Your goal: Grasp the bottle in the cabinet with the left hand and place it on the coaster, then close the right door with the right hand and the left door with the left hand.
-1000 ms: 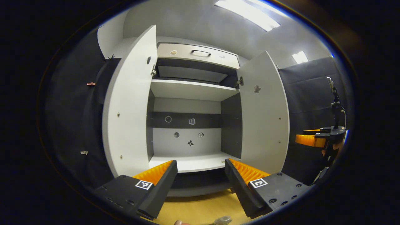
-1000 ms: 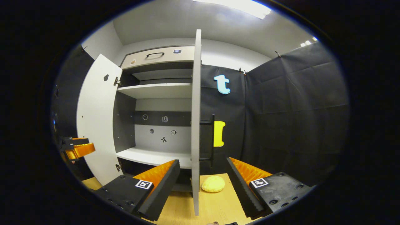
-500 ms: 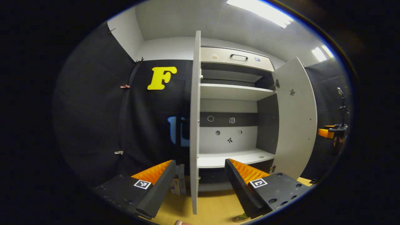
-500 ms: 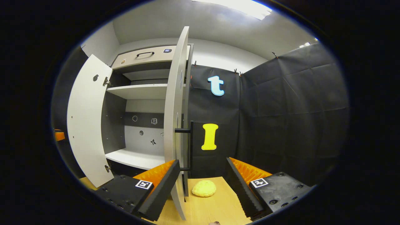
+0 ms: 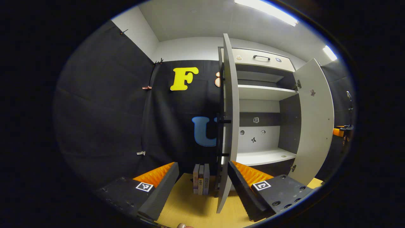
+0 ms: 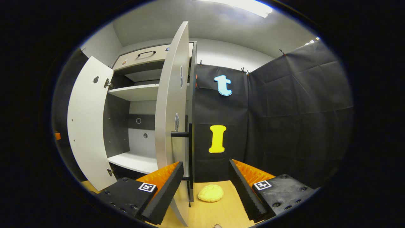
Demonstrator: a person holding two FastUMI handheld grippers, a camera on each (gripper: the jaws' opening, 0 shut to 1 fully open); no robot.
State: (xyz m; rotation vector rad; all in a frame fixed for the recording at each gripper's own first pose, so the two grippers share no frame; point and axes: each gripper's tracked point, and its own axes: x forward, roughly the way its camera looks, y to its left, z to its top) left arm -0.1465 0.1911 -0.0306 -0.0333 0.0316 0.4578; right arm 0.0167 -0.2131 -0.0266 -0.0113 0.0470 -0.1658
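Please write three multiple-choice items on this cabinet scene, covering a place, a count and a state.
1. Where do the books stand?
A. On the tabletop, left of the left door
B. On the lower shelf
C. Atop the cabinet

2. How many handled drawers top the cabinet?
A. One
B. Two
C. Three

3. What state are the cabinet doors in?
A. Both shut
B. Both open
C. One shut

Answers:
1 A, they stand upright on the table beside that door.
2 A, a single drawer with one handle.
3 B, the left door and right door both swing out, baring the shelves.
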